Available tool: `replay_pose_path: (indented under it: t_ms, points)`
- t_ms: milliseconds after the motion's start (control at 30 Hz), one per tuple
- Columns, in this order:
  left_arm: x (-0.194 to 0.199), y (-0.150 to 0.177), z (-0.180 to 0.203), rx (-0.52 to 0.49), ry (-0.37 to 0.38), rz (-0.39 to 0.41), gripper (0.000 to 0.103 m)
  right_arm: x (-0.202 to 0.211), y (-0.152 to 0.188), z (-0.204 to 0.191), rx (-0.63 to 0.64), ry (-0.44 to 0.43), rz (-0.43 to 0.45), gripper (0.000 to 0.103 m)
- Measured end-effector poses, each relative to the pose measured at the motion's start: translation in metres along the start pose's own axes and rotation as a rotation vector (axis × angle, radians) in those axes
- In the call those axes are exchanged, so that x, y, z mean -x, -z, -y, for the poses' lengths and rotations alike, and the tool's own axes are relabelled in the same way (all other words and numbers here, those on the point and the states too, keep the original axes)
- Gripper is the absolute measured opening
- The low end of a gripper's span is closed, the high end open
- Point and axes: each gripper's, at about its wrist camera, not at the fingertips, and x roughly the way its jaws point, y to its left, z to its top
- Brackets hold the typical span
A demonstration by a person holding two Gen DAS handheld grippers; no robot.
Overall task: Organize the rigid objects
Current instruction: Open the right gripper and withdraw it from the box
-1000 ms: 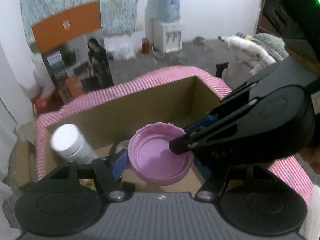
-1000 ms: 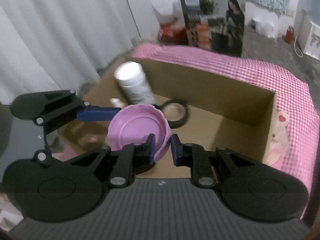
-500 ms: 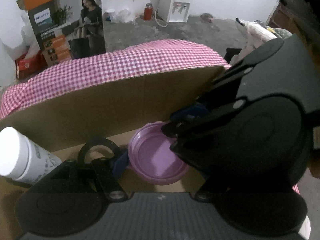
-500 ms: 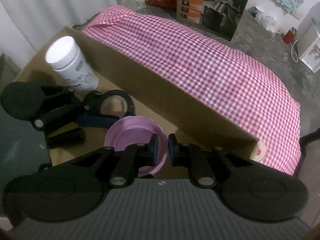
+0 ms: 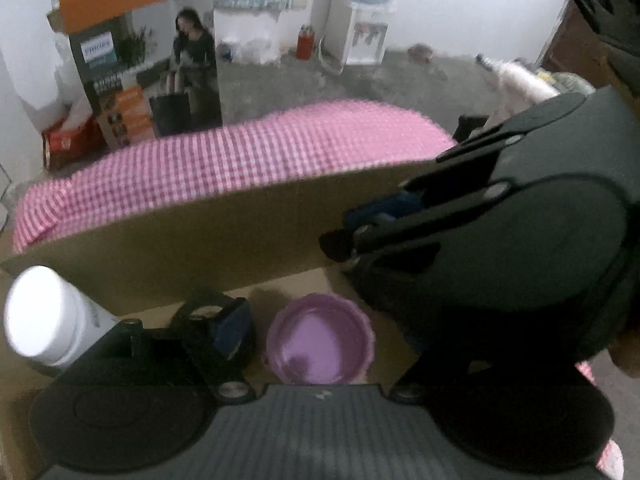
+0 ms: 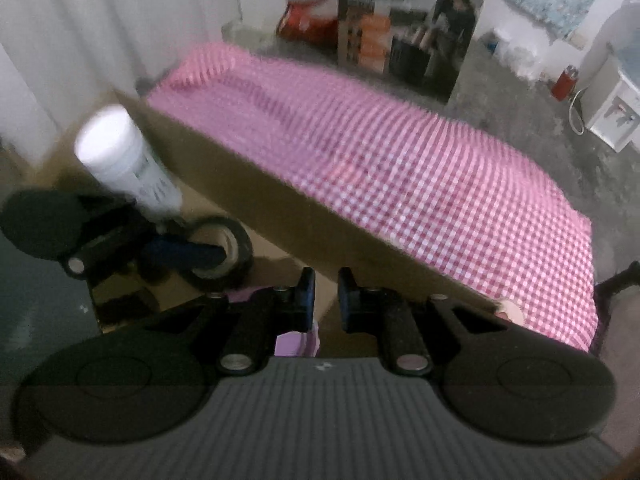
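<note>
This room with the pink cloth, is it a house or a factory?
Probably a home room: a water dispenser against the wall, a pink checked cloth over a table, a bare concrete floor.

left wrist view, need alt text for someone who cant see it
A purple lid lies open side up on the floor of a cardboard box, between the opening jaws of the left gripper, with no pad pressing it. A white bottle and black tape roll sit left; the right gripper looms at right.
</note>
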Motion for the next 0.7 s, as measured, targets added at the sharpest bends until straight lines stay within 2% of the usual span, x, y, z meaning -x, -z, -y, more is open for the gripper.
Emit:
replay_pose_path:
  t_ms: [67, 200, 233, 300, 367, 433, 567, 700]
  points:
    - [0.022, 0.006, 0.004, -0.019, 0.0, 0.062, 0.087, 0.028, 0.006, -0.001, -0.03, -0.013, 0.074, 0.015]
    - [0.071, 0.02, 0.012, -0.046, 0.012, 0.172, 0.087, 0.098, 0.029, -0.004, -0.105, -0.046, 0.263, 0.032]
    - [0.085, 0.026, 0.014, -0.051, 0.025, 0.195, 0.087, 0.119, 0.039, -0.006, -0.117, -0.054, 0.311, 0.034]
    - [0.108, 0.037, 0.019, -0.068, 0.044, 0.225, 0.087, 0.155, 0.062, -0.013, -0.136, -0.064, 0.4, 0.049]
    - [0.131, 0.054, 0.022, -0.082, 0.053, 0.252, 0.089, 0.185, 0.088, -0.019, -0.164, -0.066, 0.469, 0.054]
    - [0.148, 0.068, 0.021, -0.088, 0.051, 0.27, 0.094, 0.209, 0.117, -0.027, -0.187, -0.09, 0.523, 0.057]
    - [0.173, 0.107, 0.015, -0.073, 0.07, 0.278, 0.099, 0.23, 0.181, -0.049, -0.225, -0.113, 0.595, 0.069]
    - [0.18, 0.153, 0.002, -0.017, 0.082, 0.271, 0.103, 0.219, 0.239, -0.077, -0.27, -0.122, 0.601, 0.07]
